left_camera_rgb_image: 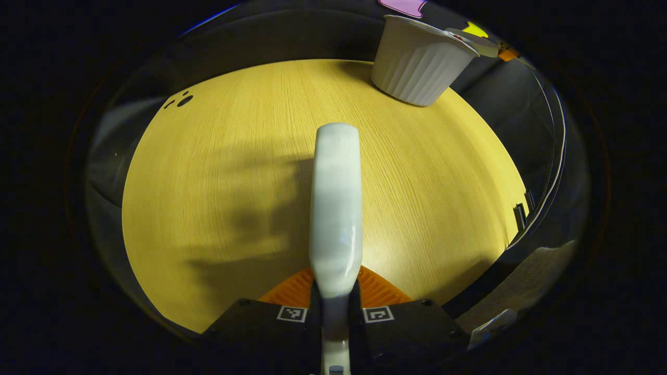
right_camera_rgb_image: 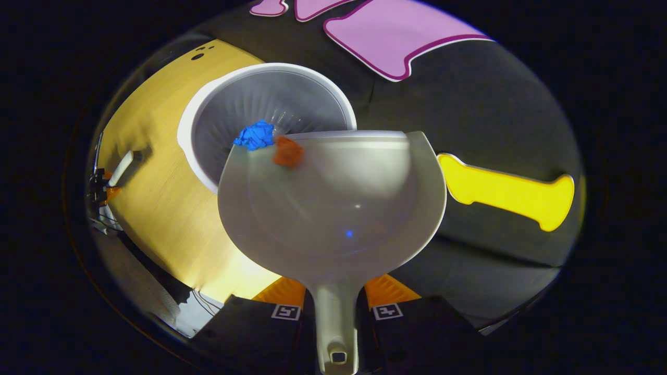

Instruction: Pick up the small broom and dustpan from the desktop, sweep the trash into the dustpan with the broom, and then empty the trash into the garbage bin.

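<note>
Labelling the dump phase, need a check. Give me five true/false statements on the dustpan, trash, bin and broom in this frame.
1. The right tongs grip the dustpan by its handle. True.
2. The dustpan rests flat on the desktop. False: it is held over the garbage bin.
3. Blue trash and orange trash sit at the dustpan's front lip. True.
4. The left tongs are empty. False: they hold the broom.
5. The bin lies tipped over. False: it stands upright.
</note>
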### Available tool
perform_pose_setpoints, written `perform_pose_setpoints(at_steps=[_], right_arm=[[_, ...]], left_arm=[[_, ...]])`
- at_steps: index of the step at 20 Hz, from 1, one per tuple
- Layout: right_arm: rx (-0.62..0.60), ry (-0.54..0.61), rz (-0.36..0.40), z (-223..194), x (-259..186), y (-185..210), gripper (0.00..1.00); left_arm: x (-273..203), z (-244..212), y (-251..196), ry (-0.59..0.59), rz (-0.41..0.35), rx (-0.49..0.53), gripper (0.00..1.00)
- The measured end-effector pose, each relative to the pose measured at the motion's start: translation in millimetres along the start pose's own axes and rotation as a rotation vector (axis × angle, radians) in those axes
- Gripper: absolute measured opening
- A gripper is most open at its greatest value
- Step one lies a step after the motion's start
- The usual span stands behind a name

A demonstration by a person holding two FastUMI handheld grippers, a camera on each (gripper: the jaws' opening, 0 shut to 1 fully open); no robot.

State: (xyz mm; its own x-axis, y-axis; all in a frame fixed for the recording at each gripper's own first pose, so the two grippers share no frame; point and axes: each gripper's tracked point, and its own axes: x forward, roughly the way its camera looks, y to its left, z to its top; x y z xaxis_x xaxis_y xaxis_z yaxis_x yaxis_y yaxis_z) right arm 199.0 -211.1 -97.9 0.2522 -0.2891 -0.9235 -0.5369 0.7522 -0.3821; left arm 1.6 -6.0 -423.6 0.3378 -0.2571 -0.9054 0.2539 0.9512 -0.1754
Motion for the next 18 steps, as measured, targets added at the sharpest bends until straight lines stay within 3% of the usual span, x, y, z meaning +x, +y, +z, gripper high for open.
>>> perform_pose_setpoints(at_steps=[1, 4, 5, 7, 9, 13, 14, 18], right_arm=[[-0.006, 0.013, 0.007, 0.1, 1.6, -0.6, 0.35], [-0.024, 0.033, 0.011, 4.4, 2.1, -4.4, 0.31], [-0.020, 0.029, 0.015, 6.3, 3.2, -3.3, 0.35], [-0.019, 0.018, 0.013, 8.2, 2.4, -3.2, 0.31], [-0.020, 0.005, 0.012, 5.8, 1.2, -4.4, 0.35], [0.040, -0.090, 0.026, 2.3, -13.4, -8.6, 0.35], [0.069, -0.119, 0.043, 0.3, -20.3, -6.9, 0.39], [0.159, -0.260, 0.095, -15.5, -50.3, 4.2, 0.35]], left_arm=[[0.7, 0.0, 0.2, 0.001, -0.001, -0.002, 0.25], [1.8, 1.7, -0.8, 0.003, -0.003, -0.005, 0.25], [1.4, 2.3, -0.5, 0.004, -0.002, -0.006, 0.25], [1.7, 2.1, -0.6, 0.007, 0.000, -0.001, 0.25], [2.6, 2.7, -0.9, 0.008, 0.006, 0.008, 0.25], [3.6, 2.6, -1.2, 0.010, 0.021, 0.015, 0.25], [3.8, 3.1, -1.5, 0.010, 0.025, 0.014, 0.25], [4.1, 1.6, 0.0, 0.010, 0.045, 0.017, 0.25]])
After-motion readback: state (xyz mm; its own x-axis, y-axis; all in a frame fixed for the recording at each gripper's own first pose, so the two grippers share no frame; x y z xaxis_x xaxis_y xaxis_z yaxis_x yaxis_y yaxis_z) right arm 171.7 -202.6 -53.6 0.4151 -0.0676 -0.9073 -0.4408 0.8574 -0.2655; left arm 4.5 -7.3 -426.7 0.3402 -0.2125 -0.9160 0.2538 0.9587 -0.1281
